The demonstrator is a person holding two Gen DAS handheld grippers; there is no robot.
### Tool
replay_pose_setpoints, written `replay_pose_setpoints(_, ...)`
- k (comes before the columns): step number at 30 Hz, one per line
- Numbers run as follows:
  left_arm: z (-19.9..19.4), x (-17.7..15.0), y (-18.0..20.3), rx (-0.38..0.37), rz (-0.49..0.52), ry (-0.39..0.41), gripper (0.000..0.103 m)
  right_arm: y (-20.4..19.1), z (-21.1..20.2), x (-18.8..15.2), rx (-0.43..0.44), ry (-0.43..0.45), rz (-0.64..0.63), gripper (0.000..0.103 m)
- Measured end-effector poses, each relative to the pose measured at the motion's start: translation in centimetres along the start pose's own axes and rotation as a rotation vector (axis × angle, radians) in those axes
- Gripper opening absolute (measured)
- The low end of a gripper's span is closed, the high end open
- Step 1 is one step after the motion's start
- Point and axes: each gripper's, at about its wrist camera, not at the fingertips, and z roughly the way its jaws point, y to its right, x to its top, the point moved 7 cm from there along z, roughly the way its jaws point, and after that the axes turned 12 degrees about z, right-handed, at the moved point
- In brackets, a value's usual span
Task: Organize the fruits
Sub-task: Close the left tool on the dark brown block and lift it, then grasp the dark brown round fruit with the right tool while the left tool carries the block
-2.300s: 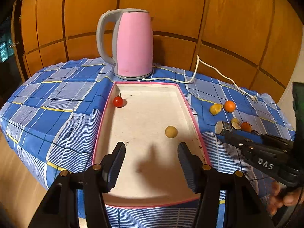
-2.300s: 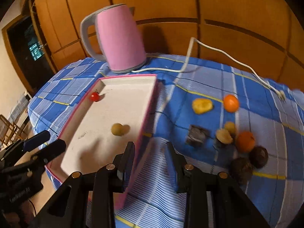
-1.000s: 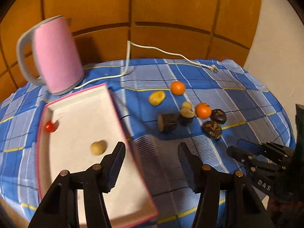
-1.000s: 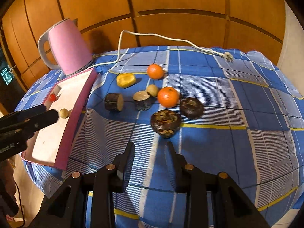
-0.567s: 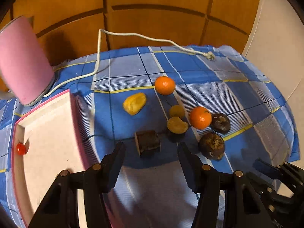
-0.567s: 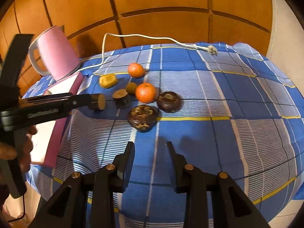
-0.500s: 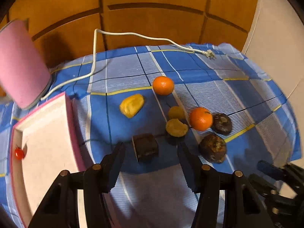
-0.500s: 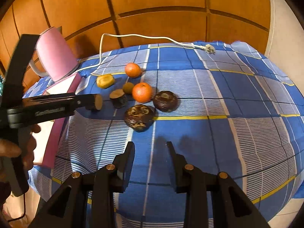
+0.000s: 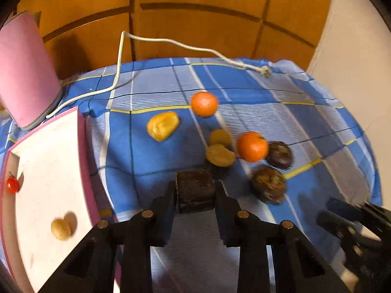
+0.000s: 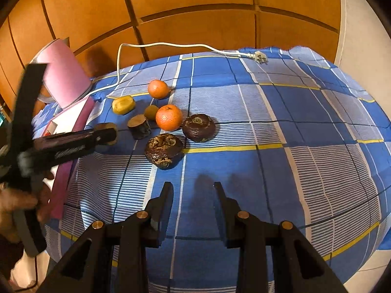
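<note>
Left tongs [image 9: 195,191] clamp a dark brown chunk [image 9: 195,190] on the surface [image 9: 244,85]; oranges [image 9: 252,146] at 1 o'clock, tray [image 9: 48,171] at 9; right tongs [image 10: 193,200] apart over bare cloth, dark fruit [image 10: 163,150] at 11.

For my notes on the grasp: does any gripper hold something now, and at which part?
The left gripper has its fingers against the two flat sides of the dark brown chunk; a firm clamp cannot be told. The right gripper holds nothing.
</note>
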Motion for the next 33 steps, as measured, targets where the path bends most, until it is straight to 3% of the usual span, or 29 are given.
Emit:
replay_pose_setpoints(7, -2.7, -2.8, 2.1, -0.013, 0.026, 0.025, 0.03, 0.3, 0.4, 0.1, 0.002, -0.014, 0.022, 0.033)
replay_pose_setpoints(15, -2.7, -5.1, 3.3, -0.02, 0.06, 0.0, 0.03, 0.1, 0.4, 0.3, 0.022, -0.026, 0.01, 0.033)
replay_pose_setpoints(22, -2.1, -5.6, 3.9, -0.029, 0.07, 0.011, 0.03, 1.1, 0.4, 1.5, -0.029, -0.019, 0.015, 0.035)
replay_pose_setpoints(33, -1.8, -5.8, 3.6, -0.049, 0.035, 0.022, 0.03, 1.0, 1.0, 3.5, 0.027, -0.042, 0.009, 0.035)
